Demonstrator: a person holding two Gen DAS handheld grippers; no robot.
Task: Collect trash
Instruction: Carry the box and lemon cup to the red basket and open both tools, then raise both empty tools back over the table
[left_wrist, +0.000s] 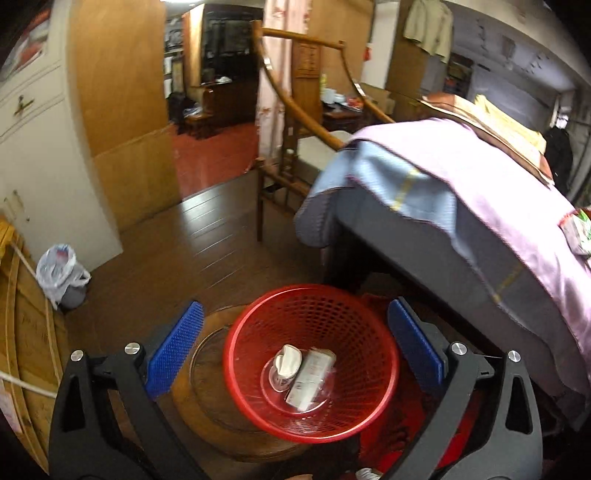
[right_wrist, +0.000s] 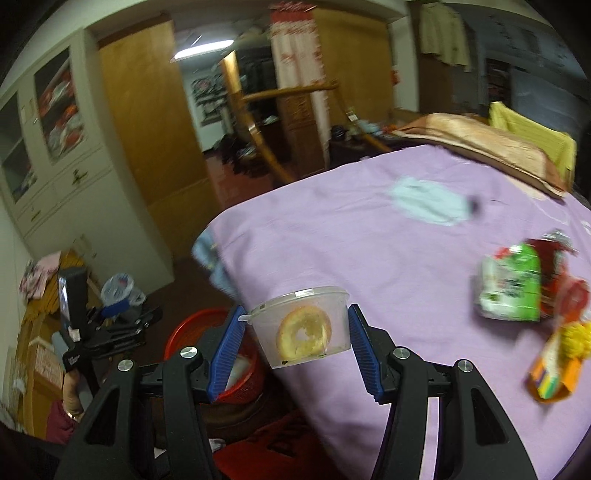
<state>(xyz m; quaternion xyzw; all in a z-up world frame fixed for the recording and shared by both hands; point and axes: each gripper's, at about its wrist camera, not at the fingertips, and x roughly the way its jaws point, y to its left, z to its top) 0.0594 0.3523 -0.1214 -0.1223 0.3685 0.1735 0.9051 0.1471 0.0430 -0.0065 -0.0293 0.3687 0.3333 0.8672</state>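
While left view shows basket (left_wrist: 312, 363) contents, right shows held tub (right_wrist: 304, 326).

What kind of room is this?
Most likely a bedroom in someone's home. There is a bed under a purple sheet with a pillow at its far end, white cupboards along the wall, and a red wastebasket on the floor beside the bed.

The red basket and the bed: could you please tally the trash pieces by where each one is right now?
In the red basket: 2
On the bed: 3
In the right gripper, a clear tub: 1
Total: 6
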